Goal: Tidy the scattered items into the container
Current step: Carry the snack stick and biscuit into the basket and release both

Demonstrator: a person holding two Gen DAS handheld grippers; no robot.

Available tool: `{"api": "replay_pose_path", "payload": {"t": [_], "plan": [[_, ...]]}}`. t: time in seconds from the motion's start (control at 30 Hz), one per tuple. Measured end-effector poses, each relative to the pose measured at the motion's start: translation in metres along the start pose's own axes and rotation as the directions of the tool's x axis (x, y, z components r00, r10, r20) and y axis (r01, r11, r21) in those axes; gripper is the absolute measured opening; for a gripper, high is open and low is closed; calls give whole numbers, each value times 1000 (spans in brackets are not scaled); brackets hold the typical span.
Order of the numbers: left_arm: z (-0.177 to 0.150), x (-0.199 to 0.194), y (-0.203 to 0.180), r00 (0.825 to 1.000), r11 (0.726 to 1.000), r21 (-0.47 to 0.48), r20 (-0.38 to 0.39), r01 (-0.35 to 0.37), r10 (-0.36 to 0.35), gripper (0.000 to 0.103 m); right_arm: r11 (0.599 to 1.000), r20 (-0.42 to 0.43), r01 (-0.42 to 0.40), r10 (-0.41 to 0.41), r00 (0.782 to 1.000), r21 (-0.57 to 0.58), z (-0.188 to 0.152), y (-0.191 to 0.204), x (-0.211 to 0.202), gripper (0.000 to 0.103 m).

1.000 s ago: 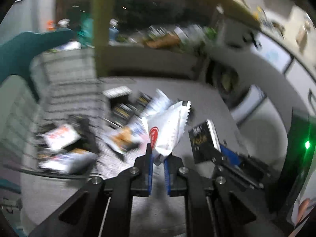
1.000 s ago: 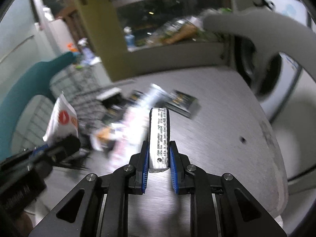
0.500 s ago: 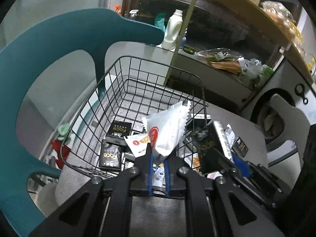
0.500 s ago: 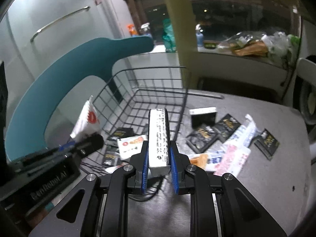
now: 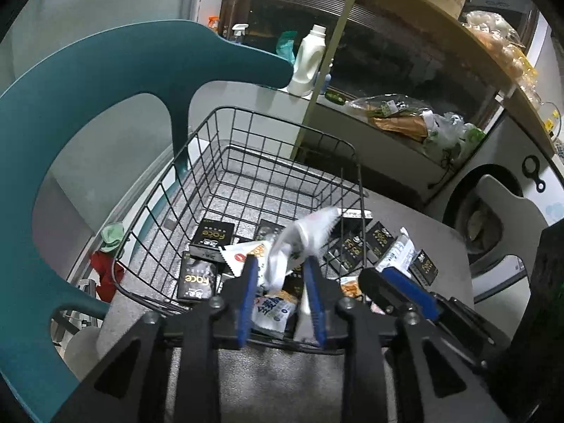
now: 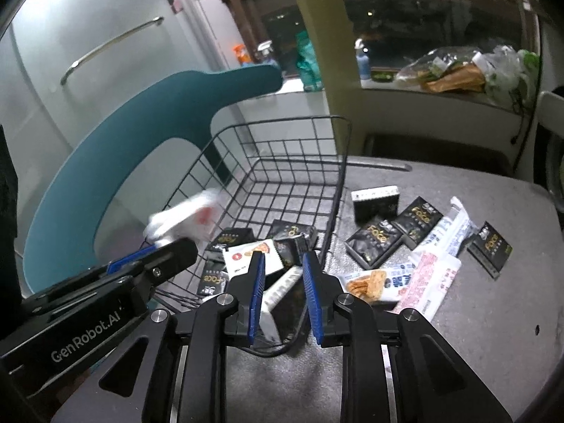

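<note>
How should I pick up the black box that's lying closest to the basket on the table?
Probably from straight above. The black box lies flat on the table, so its thin side edges are the part to pinch. Put one finger on each long edge, near the middle. Its neighbour box sits tight against one side, so go slowly there.

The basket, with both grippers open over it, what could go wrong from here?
1. The white packet, blurred in mid-air between the open left gripper fingers, sits near the basket side wall and might catch on the wire.
2. The box below the open right gripper lies tilted by the near rim and may tip out.
3. Black boxes and snack packets remain crowded beside the basket; a sweep back could scatter them.
</note>
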State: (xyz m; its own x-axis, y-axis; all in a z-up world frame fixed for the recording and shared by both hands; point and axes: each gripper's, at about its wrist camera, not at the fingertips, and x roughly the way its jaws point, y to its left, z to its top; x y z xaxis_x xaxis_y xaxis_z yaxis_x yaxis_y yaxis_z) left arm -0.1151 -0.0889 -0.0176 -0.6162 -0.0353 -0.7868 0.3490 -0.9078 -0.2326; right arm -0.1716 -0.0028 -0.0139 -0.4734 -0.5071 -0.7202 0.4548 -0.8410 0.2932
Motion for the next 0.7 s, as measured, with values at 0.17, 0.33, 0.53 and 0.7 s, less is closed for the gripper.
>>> {"api": "replay_pose_path", "payload": {"t": [0.17, 0.33, 0.53, 0.7], "plan": [[-8, -1, -14, 999, 999, 44, -26, 22, -21, 31, 999, 29, 34, -34, 999, 23, -6, -12, -24, 26], [-22, -1, -25, 997, 996, 68, -60, 57, -53, 31, 992, 33, 113, -114, 993, 49, -25, -32, -44, 27], [-71, 7, -63, 987, 977, 185, -137, 108, -83, 31, 965, -33, 250, -248, 968, 81, -66, -70, -45, 27], [-110, 33, -86, 976, 958, 258, -204, 122, -69, 31, 924, -105, 374, -365, 925, 81, -105, -106, -33, 27]]}}
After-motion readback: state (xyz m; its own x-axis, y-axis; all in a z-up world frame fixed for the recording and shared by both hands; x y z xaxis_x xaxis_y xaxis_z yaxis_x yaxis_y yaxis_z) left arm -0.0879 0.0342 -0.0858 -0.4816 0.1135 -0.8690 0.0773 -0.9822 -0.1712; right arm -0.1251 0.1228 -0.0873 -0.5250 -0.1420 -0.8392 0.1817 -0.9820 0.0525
